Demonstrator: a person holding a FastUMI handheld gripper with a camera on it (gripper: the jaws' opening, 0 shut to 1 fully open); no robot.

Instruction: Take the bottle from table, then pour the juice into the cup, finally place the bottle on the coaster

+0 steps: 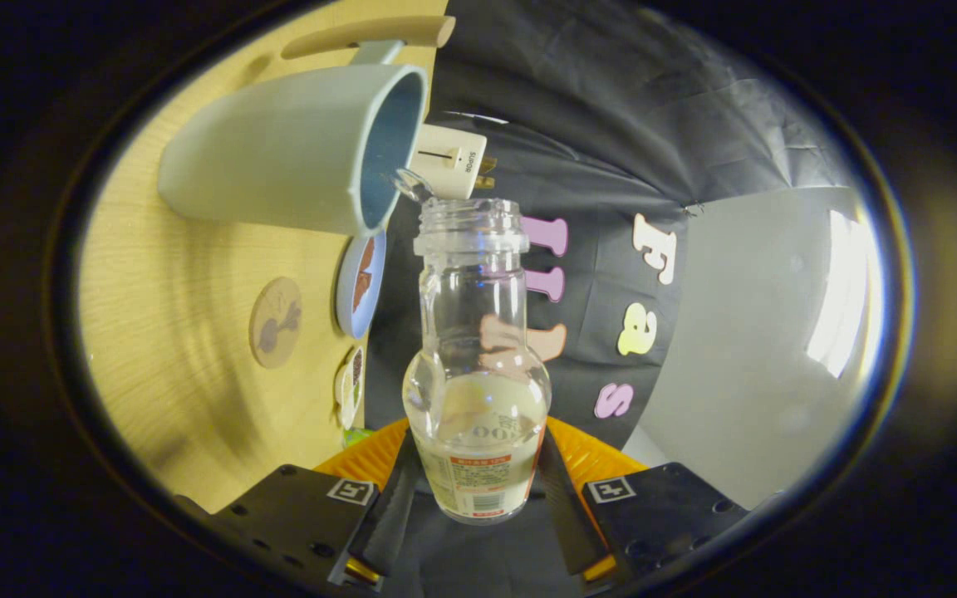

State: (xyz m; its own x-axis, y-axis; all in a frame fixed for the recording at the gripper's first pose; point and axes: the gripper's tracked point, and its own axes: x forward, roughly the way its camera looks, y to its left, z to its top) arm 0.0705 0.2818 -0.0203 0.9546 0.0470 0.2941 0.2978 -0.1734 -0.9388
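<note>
The bottle (pixel 476 365) sits clamped between both fingers of the claw (pixel 478 498), gripped at its labelled base and tipped over hard, so the first step is done. Its open mouth lies just beside the rim of the cup (pixel 279 149), which stands at about ten o'clock from the bottle on the desk (pixel 179 332). A small curl of liquid shows at the lip; pale juice pools low in the body. Pouring appears under way, not finished. The round coaster (pixel 276 322), at about nine o'clock, is bare, so the placing is still outstanding. Small dishes (pixel 360 282) lie between coaster and bottle.
</note>
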